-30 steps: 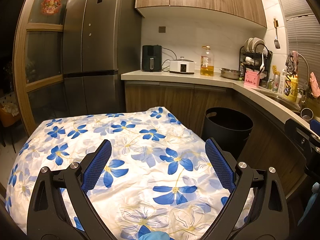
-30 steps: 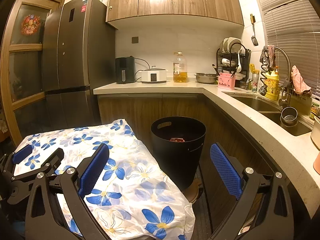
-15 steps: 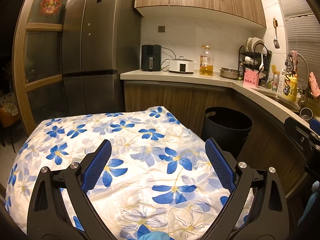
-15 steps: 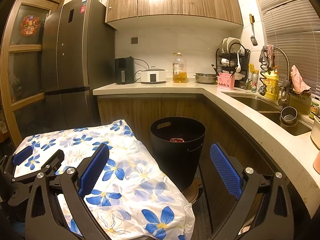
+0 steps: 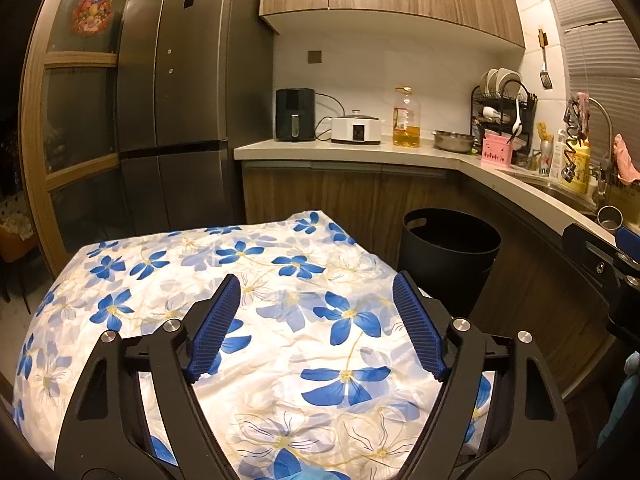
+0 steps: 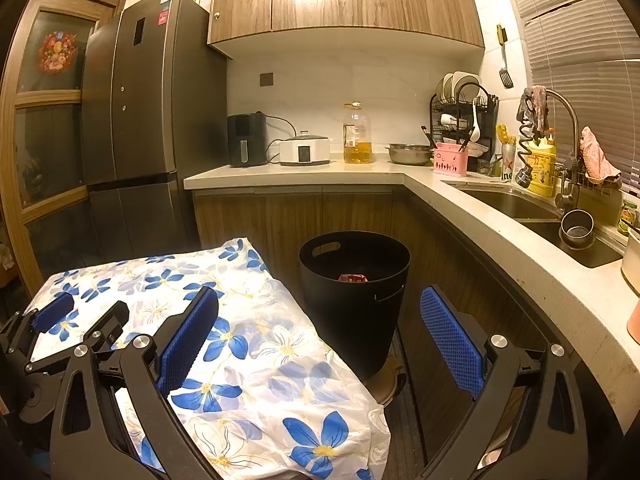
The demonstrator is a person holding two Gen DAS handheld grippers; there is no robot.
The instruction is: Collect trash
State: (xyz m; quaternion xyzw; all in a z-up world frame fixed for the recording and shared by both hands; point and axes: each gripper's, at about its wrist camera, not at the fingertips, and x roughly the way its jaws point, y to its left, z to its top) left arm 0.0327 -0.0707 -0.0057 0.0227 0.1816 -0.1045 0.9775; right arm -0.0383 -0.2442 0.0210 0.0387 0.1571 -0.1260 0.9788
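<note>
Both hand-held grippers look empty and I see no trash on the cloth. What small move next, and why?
Probably sweep the view to find more trash: the left hand-held gripper and right hand-held gripper hang open and empty, the floral cloth shows no litter, and the black bin already holds a red wrapper.

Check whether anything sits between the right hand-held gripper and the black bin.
Nothing visible does. The right hand-held gripper is open and empty, and the black bin stands straight ahead, beside the floral tablecloth.
</note>
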